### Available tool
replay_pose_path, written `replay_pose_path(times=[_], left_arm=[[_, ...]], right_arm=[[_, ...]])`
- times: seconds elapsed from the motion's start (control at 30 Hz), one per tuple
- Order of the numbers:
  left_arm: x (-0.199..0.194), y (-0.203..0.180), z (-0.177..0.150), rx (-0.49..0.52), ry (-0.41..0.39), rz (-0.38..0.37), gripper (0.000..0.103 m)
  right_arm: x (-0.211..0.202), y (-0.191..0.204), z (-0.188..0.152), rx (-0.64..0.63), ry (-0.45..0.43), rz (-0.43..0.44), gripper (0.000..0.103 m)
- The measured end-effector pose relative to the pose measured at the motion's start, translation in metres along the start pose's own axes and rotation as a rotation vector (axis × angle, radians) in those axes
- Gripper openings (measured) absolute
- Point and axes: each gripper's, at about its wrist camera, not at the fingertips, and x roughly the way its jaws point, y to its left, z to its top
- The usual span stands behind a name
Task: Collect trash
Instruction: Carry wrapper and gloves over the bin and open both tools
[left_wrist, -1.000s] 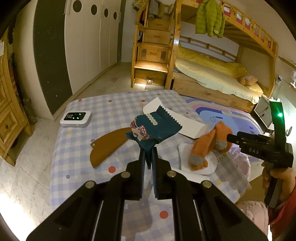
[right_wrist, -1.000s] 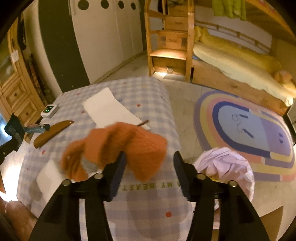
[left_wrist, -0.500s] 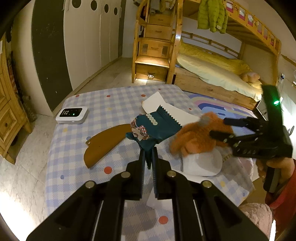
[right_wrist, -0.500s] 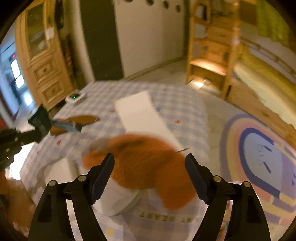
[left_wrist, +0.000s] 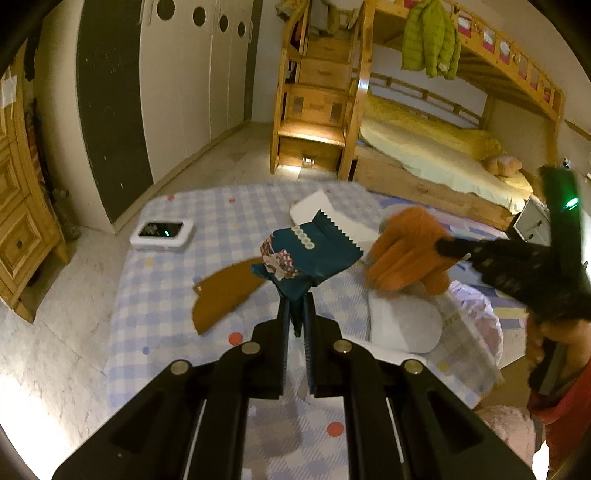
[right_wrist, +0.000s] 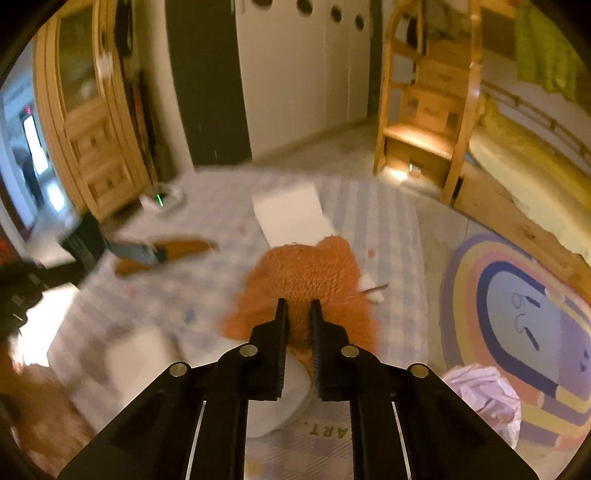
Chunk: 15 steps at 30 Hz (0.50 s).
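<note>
We saw 2 grippers over 1 checked table (left_wrist: 155, 306). The left gripper (left_wrist: 295, 314) had its 2 fingers nearly pressed together, pinching the lower end of 1 teal wrapper (left_wrist: 310, 254), which stood raised above the cloth. The right gripper (right_wrist: 298, 314) pinched 1 orange sock (right_wrist: 310, 273) between its 2 narrowed fingers; in the left view the sock (left_wrist: 406, 251) hung just above 1 white plate (left_wrist: 402, 321). Beside the table's right edge sat 1 bag (right_wrist: 484, 398) of pale crumpled plastic, low and near the rug (right_wrist: 517, 310). Beyond the wrapper lay 1 brown curved piece (left_wrist: 221, 295) flat on the cloth, and past the sock 1 white sheet (right_wrist: 291, 218). Farther off, near the table's far left corner, rested 1 white device (left_wrist: 162, 234) with a green light. Behind everything stood 1 bunk bed (left_wrist: 424, 155) with 1 green jacket (left_wrist: 428, 40) hanging from it.
</note>
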Motion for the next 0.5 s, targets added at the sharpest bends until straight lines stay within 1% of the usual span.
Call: replay_pose_path(times=[0.07,0.13,0.2,0.3,0.4,0.5], left_arm=[[-0.014,-0.003,0.005,0.006,-0.028,-0.011,0.006],[-0.026,-0.01,0.007,0.019,-0.048,-0.027,0.006],[-0.034,-0.02,0.007,0.032,-0.062,-0.047,0.006],[-0.039,-0.037,0.002,0.048,-0.065,-0.099,0.006],[-0.037,-0.063,-0.005,0.082,-0.047,-0.161,0.006],[-0.032,-0.089,-0.012,0.121,-0.032,-0.212,0.006]], right_arm=[[-0.034,0.003,0.008,0.033,-0.072,0.021,0.012],[-0.058,0.007,0.009,0.049,-0.112,0.016,0.012],[-0.076,0.009,0.005,0.065,-0.133,0.004,0.012],[-0.099,0.009,-0.012,0.108,-0.152,-0.012,0.012],[-0.115,0.001,-0.035,0.167,-0.152,-0.04,0.012],[-0.129,-0.007,-0.057,0.208,-0.144,-0.088,0.012]])
